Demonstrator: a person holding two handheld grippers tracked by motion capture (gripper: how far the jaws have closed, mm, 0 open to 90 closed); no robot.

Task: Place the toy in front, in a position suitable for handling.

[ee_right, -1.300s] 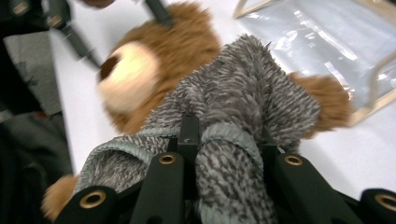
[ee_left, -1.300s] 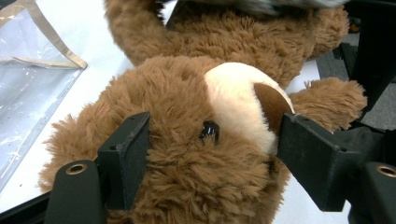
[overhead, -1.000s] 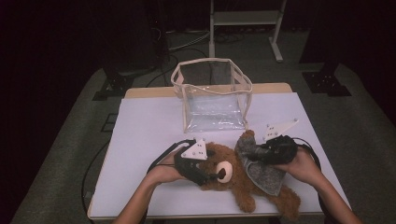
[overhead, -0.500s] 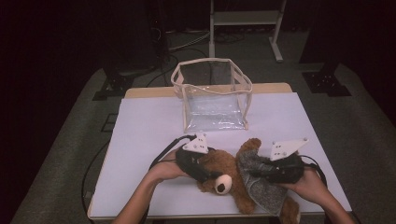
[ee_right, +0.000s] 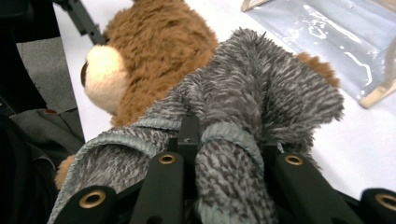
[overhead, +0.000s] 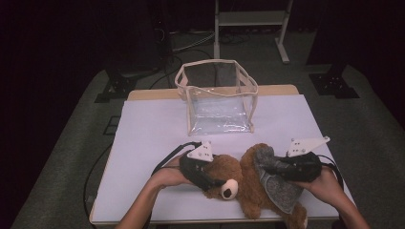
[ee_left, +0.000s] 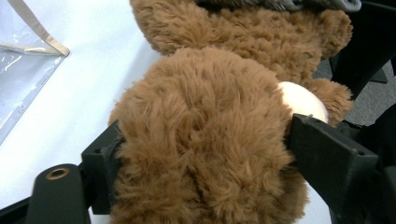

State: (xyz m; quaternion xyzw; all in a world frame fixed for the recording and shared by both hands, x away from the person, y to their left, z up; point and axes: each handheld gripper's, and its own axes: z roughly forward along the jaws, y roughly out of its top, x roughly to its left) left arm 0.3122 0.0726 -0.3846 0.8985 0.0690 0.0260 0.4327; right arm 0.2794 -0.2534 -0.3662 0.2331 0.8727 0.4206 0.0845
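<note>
Teddy bear [overhead: 239, 183] lies near the table's [overhead: 143, 143] front edge, right of centre, w/ a grey knit garment [overhead: 277, 183] on its body. Left gripper [overhead: 203, 171] straddles the head; jaws have just been opening, the head between them, pads at the fur. Right gripper [overhead: 274, 169] is clenched on the garment. Clear bag [overhead: 217, 98] stands upright toward the back edge.

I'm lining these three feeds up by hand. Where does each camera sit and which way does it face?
High view: above the table's near side, looking down; forearms, left gripper, right gripper.
Left gripper view: along its jaws, on the teddy bear.
Right gripper view: along its jaws, pinching the grey garment.
Shared: bear, clear bag.
</note>
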